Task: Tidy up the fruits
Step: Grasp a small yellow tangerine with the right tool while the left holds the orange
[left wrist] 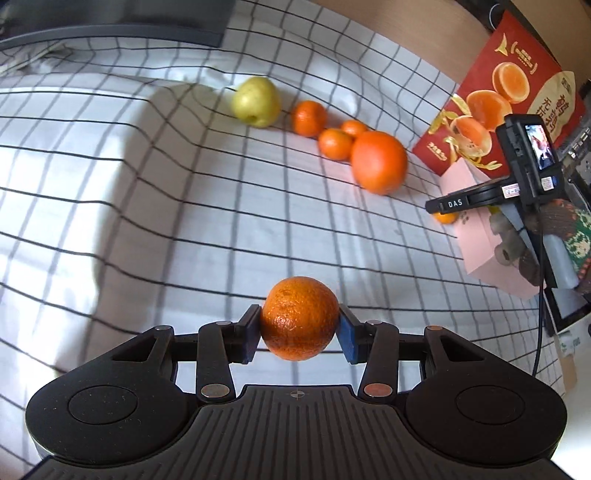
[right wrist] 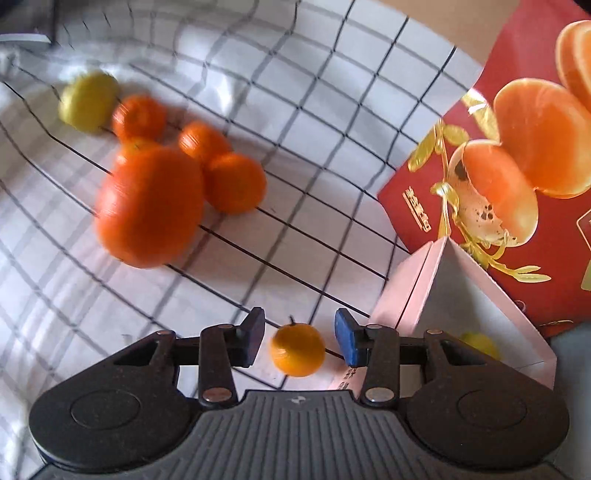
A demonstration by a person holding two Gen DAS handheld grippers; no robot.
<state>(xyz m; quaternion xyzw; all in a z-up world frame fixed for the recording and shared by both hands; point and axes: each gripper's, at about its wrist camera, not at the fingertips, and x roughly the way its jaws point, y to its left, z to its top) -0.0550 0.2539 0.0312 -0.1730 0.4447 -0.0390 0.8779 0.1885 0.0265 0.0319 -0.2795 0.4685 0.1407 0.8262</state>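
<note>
My left gripper (left wrist: 298,328) is shut on a rough-skinned mandarin (left wrist: 299,317), held above the checked cloth (left wrist: 184,221). The right gripper (right wrist: 299,338) is open around a small orange fruit (right wrist: 297,349); a thin gap shows at each blue pad. That gripper also appears at the right edge of the left wrist view, beside a pink box (left wrist: 476,236). Further back on the cloth lie a yellow-green apple (left wrist: 256,101), three mandarins (left wrist: 309,118) and a large orange (left wrist: 378,162), blurred in the right wrist view.
A red carton (left wrist: 498,92) printed with oranges stands behind the pink box (right wrist: 424,280), which is open with a yellowish fruit (right wrist: 480,343) inside. A gloved hand (left wrist: 554,221) holds the right gripper. A dark flat object (left wrist: 110,29) lies at the cloth's far edge.
</note>
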